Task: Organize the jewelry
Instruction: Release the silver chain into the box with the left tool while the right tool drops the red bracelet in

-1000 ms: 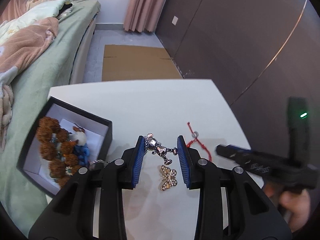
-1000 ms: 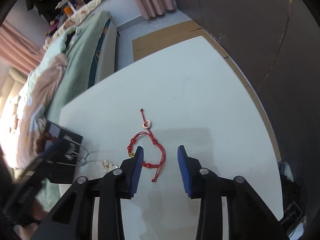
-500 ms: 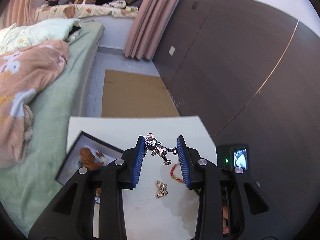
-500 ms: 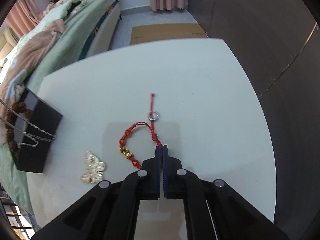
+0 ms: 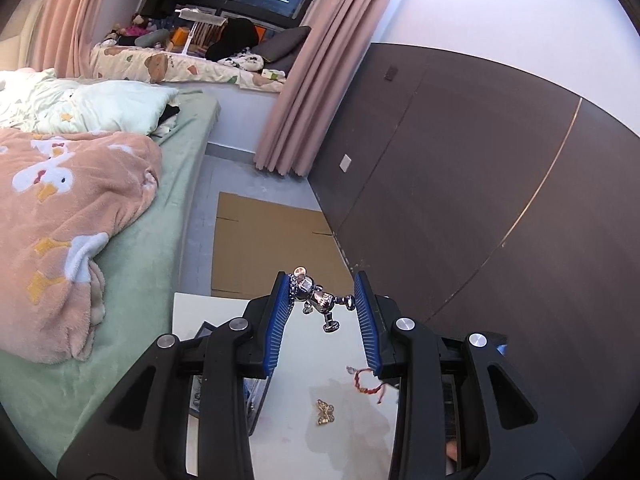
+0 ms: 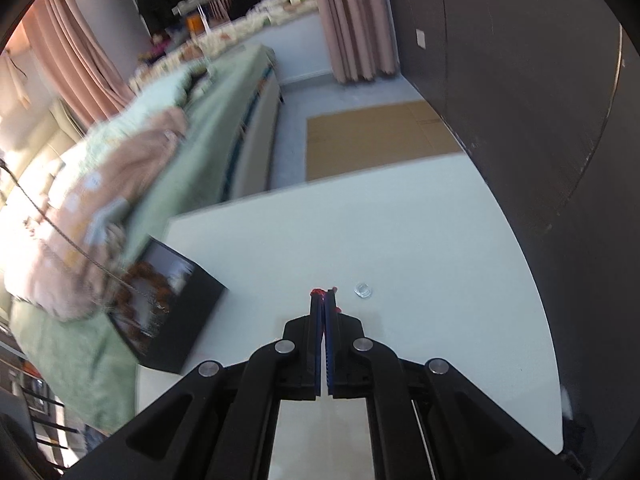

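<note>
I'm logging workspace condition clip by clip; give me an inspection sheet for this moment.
Surface: white table, mostly bare.
Job's things: silver mouse-shaped pendant on a thin chain; red braided cord bracelet, partly off the table; gold butterfly brooch lying on the table; open black jewelry box at the table's bed-side edge, holding brown beads.
Clutter: small clear ring lying loose on the table.
Grippers: left gripper clamped on the pendant, held above the table; right gripper shut on the red cord.
Cables: nothing seen.
Surroundings: green bed with peach blanket, flattened cardboard on the floor, dark wall panels, pink curtains.
</note>
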